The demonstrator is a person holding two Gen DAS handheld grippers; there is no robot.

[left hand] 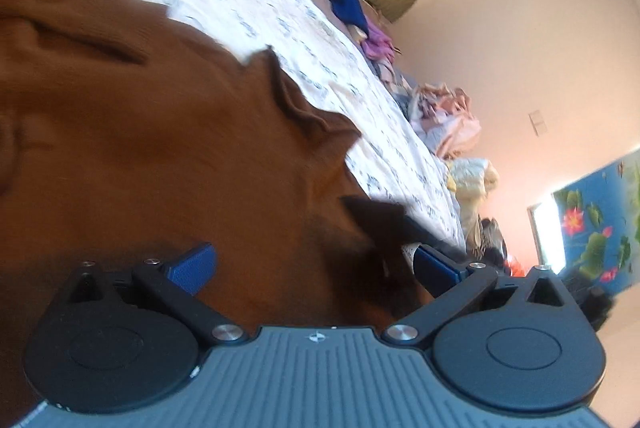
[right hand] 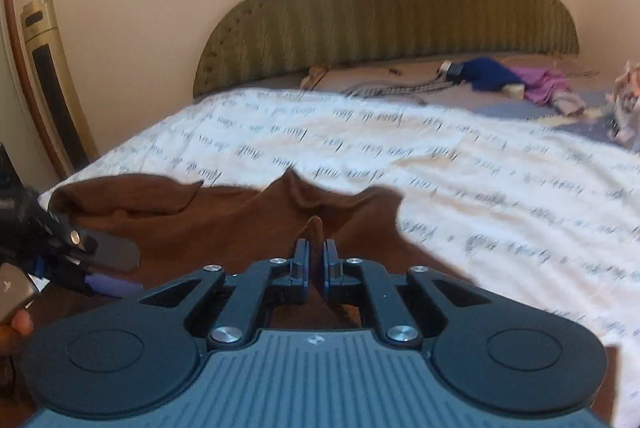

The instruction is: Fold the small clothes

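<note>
Bed: I see the bed (right hand: 500, 188) filling both views, covered with a white sheet (left hand: 248, 0) printed with dark script.
Headboard: a green ribbed headboard (right hand: 400, 8) stands against the cream wall (left hand: 520, 48) at the far end of the bed.
Brown garment: the brown garment (right hand: 224, 224) lies rumpled on the near part of the sheet, with folds and peaks standing up along its far edge; in my left view it fills most of the frame, right up against the camera.
Heater: a tall gold-and-black heater (right hand: 52, 84) leans by the wall left of the bed.
Other clothes: a blue cloth (right hand: 490, 74) and a purple cloth (right hand: 548, 84) lie near the headboard, well apart from the brown garment; a pile of pale clothes (left hand: 448, 120) sits along the bed's edge.
Left tongs: my left tongs (left hand: 314, 266) stand wide apart, the blue pads on either side of brown fabric and not closed on it; the view is blurred.
Right tongs: my right tongs (right hand: 316, 256) are pressed together on a raised pinch of the brown garment, which sticks up between the pads.
</note>
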